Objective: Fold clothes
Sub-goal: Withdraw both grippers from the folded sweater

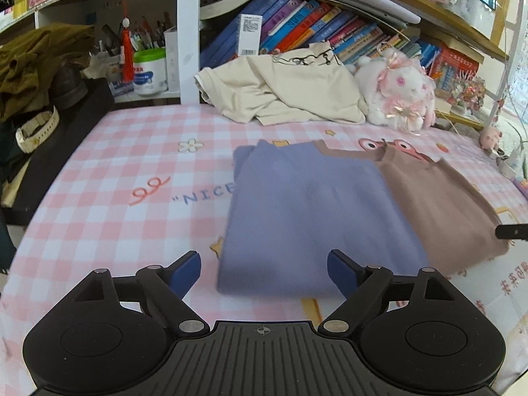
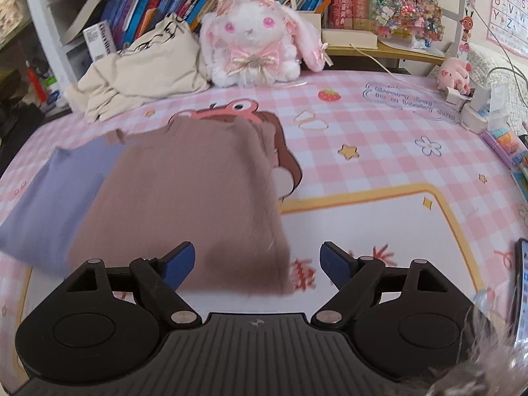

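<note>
A folded lavender garment (image 1: 310, 214) lies flat on the pink checked mat (image 1: 115, 171), with a folded brown garment (image 1: 442, 211) tucked against its right side. In the right wrist view the brown garment (image 2: 184, 198) overlaps the lavender garment (image 2: 52, 194). A crumpled cream garment (image 1: 287, 89) sits unfolded at the back; in the right wrist view this cream garment (image 2: 142, 72) is at the back left. My left gripper (image 1: 264, 272) hovers open just before the lavender piece's near edge, holding nothing. My right gripper (image 2: 257, 265) stands open over the brown piece's near right corner, also empty.
A white plush rabbit (image 2: 254, 46) sits at the back by the bookshelf (image 1: 313, 26). A small pink pig toy (image 2: 453, 74), chargers and cables (image 2: 475, 112) line the right edge. A phone (image 2: 523, 287) lies near right. Olive clothing (image 1: 36, 62) and a watch (image 1: 36, 128) sit at left.
</note>
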`<state>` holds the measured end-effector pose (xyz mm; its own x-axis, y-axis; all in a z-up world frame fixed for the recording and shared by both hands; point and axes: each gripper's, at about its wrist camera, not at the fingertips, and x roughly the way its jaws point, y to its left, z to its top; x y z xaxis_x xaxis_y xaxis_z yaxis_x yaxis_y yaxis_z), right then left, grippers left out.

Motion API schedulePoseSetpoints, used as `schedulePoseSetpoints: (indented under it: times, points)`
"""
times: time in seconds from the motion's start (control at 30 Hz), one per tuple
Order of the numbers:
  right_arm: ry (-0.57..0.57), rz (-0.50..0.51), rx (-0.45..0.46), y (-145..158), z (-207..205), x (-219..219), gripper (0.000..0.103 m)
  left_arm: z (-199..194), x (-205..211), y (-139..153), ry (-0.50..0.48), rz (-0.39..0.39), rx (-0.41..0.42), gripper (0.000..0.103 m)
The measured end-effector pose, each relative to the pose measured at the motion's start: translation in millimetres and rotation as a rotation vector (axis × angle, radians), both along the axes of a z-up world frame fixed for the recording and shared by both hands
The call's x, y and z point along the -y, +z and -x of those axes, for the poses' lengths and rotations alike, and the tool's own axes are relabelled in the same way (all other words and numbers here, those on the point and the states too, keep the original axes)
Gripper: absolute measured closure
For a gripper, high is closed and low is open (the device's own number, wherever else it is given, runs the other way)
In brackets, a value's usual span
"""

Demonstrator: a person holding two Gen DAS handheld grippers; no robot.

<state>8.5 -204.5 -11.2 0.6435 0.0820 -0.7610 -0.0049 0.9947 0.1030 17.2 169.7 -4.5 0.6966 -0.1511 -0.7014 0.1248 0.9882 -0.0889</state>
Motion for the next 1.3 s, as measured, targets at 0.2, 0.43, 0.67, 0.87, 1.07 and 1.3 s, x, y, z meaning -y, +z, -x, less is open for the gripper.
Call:
schedulePoseSetpoints:
  times: [0.2, 0.43, 0.67, 0.87, 1.07, 1.3]
  points:
    - [0.000, -0.016, -0.027, -7, 19, -11, 0.018, 13, 7, -6, -0.021, -0.002, -0.015, 0.016]
    - [-0.013, -0.023, -0.047, -11, 35, -19, 0.018, 21, 8, -12, -0.031, 0.017, -0.039, 0.016]
    - [-0.029, -0.041, -0.063, -11, 42, -30, 0.016, 24, 8, -13, -0.034, 0.043, -0.060, 0.016]
    - [-0.015, -0.038, -0.064, -10, 46, -42, 0.015, 18, -3, -24, -0.030, 0.216, -0.158, 0.016]
    - [0.001, -0.025, -0.065, -10, 49, -54, 0.015, 13, -24, -38, 0.108, 0.432, -0.227, 0.017]
    - [-0.001, -0.007, -0.064, -10, 56, -58, 0.015, 7, -28, -44, 0.172, 0.502, -0.238, 0.019]
